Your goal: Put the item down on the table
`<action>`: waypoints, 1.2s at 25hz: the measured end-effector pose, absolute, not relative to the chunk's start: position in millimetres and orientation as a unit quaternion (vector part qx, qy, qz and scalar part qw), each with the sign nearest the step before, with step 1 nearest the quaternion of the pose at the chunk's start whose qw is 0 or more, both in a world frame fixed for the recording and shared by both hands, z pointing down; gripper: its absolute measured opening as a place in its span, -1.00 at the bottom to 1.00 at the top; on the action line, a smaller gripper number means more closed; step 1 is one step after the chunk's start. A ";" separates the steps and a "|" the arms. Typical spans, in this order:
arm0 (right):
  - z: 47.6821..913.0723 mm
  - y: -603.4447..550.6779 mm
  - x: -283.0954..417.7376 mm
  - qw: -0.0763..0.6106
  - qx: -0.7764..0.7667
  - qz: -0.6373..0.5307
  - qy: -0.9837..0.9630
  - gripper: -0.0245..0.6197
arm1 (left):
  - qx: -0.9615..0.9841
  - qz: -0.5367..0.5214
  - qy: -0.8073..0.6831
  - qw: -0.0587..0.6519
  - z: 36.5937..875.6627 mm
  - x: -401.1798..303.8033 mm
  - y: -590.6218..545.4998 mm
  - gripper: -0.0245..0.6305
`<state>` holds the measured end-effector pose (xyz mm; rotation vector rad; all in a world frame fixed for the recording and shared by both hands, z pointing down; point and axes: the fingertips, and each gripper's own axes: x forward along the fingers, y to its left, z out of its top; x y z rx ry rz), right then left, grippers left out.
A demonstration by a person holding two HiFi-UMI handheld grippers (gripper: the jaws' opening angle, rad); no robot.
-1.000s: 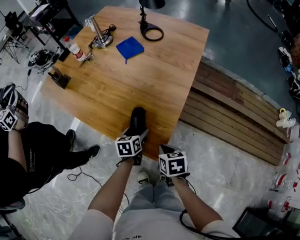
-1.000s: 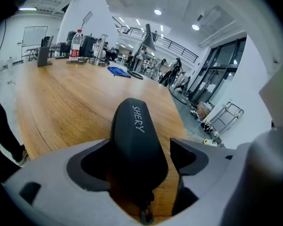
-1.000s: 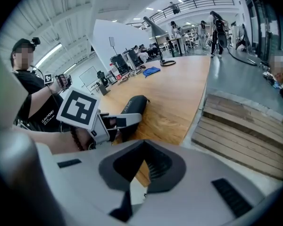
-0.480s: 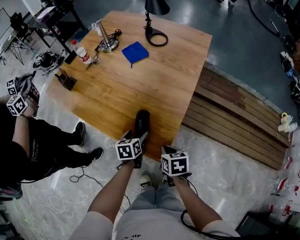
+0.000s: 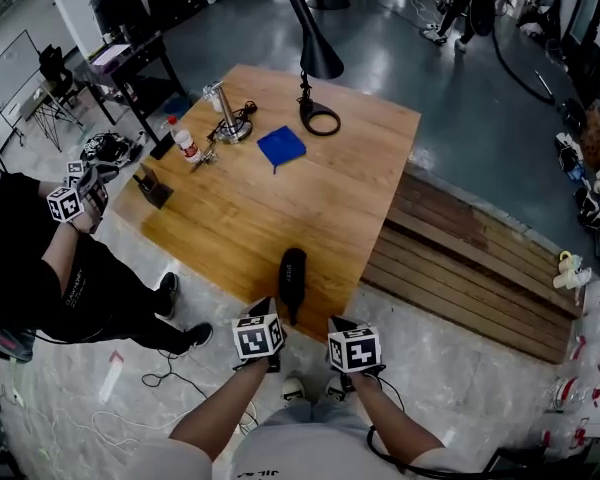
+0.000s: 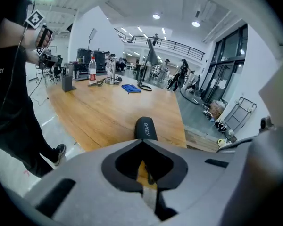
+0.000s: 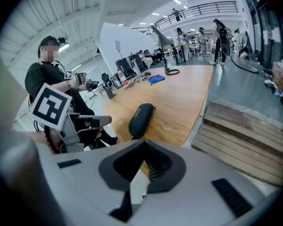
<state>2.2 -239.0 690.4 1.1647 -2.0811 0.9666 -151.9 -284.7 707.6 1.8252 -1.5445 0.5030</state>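
"SHERY" in pale capitals along the end of the black case [image 6: 145,127], clear in the left gripper view and only a faint line of print in the right gripper view. On the black shirt [image 6: 2,98] at the left edge of the left gripper view, white capitals reading "HONEY", with anything before them cut off by the frame. On the bottle [image 6: 92,68] far across, a label too small to read.

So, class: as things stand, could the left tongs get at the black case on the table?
Probably yes: the black case lies at the near edge of the wooden table, just ahead of the left tongs, with nothing between them. The tongs are shut, so they must open first.
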 end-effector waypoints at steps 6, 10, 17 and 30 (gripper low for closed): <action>669.6 -203.2 7.0 0.284 0.435 0.360 -0.775 -0.91 | 0.724 0.204 -0.569 0.333 666.7 -124.1 -219.8 -0.90; 660.1 -180.6 6.2 0.280 0.434 0.357 -0.778 -0.91 | 0.721 0.182 -0.559 0.366 657.6 -107.5 -183.3 -0.90; 646.0 -165.8 4.9 0.271 0.439 0.339 -0.787 -0.92 | 0.728 0.165 -0.574 0.335 633.8 -117.0 -167.8 -0.90; 632.0 -145.5 -2.3 0.262 0.440 0.330 -0.793 -0.92 | 0.729 0.150 -0.574 0.341 623.2 -121.9 -145.6 -0.90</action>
